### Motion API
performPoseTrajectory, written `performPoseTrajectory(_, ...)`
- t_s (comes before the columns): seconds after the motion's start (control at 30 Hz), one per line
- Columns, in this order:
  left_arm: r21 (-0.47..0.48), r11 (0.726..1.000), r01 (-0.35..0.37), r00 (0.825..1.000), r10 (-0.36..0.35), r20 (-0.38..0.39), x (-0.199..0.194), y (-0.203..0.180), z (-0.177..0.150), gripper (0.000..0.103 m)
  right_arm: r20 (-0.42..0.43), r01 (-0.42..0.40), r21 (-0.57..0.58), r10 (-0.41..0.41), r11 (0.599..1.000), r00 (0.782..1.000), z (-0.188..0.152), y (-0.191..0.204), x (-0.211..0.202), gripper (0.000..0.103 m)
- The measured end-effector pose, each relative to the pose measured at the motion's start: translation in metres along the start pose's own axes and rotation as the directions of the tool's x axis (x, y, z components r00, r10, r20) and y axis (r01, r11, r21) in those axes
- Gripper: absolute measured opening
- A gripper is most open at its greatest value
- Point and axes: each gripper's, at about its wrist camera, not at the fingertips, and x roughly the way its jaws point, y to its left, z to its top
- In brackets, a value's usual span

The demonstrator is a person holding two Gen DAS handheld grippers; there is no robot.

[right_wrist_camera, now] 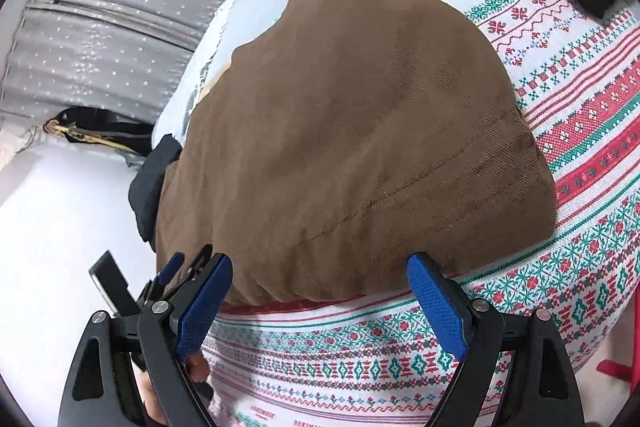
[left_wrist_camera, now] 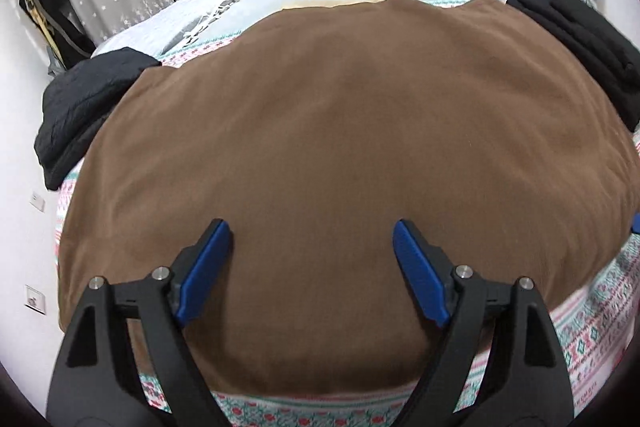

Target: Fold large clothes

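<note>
We see the soft brown fabric garment (left_wrist_camera: 340, 167) lying flat on the patterned red-and-green woven bedcover (right_wrist_camera: 580, 115). Our left gripper (left_wrist_camera: 311, 267) and right gripper (right_wrist_camera: 320, 291) both hang spread apart, empty. It looks limp and light; we'd pinch the near hem corners.

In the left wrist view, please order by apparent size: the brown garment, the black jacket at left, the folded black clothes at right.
1. brown garment, clearly largest.
2. black jacket and folded black clothes: look alike, unranked.
</note>
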Motion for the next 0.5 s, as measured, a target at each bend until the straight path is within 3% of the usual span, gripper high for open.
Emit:
performPoseTrajectory(0.2, -0.081, 0.996, 0.022, 0.994, -0.03, -0.101, 0.025, -0.004, 0.032, 0.084, -0.022, 0.005, -0.03, -0.006, 1.0, 1.0, 0.003, 0.011, 0.009, 0.092)
performPoseTrajectory(0.33, -0.137, 0.989, 0.046, 0.978, -0.072, -0.193, 0.053, -0.002, 0.064, 0.085, -0.033, -0.003, -0.001, 0.003, 1.0, 0.999, 0.002, 0.008, 0.016, 0.093)
performPoseTrajectory(0.4, -0.11, 0.994, 0.014, 0.978, -0.036, -0.208, 0.062, -0.008, 0.082, 0.085, -0.036, 0.002, -0.006, -0.002, 1.0, 0.999, 0.001, 0.01, 0.018, 0.094)
performPoseTrajectory(0.5, -0.013, 0.996, -0.093, 0.978, 0.089, -0.187, 0.073, -0.026, 0.114, 0.086, -0.041, -0.003, -0.011, 0.003, 1.0, 0.999, 0.003, 0.009, 0.02, 0.095)
